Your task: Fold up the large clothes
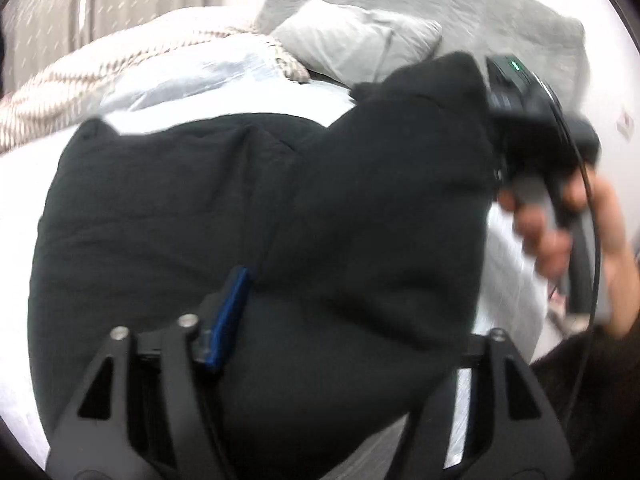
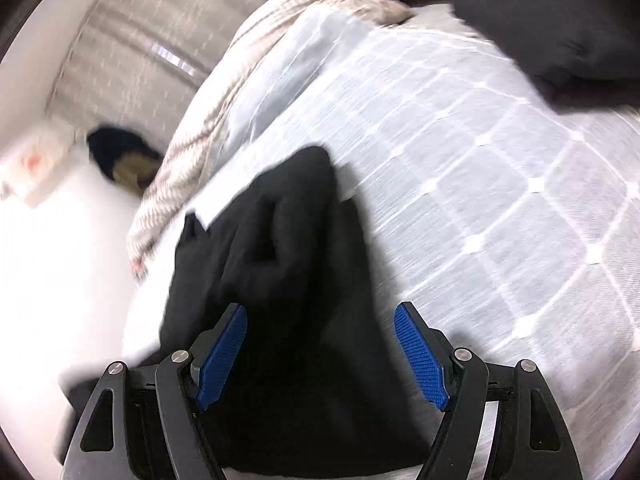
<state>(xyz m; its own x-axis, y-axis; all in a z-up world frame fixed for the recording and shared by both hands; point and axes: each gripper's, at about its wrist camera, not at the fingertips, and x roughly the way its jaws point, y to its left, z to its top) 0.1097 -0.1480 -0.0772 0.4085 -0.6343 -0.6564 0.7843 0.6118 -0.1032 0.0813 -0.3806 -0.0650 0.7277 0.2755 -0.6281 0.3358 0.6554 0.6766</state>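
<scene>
Fingers (image 2: 218,356) over black garment (image 2: 280,240)

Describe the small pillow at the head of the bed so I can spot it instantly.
Start at the bed with its white quilted cover, and look to its far end where a big grey cushion stands. The small pillow leans against its front. It is paler, smoother and smaller than the cushion, lying just beyond the black garment.

The left gripper (image 1: 320,320) points downward with its jaws apart, only one blue pad (image 1: 230,316) showing. The right gripper (image 2: 320,356) also angles down, jaws spread wide, gripped by a bare hand (image 1: 560,220).
</scene>
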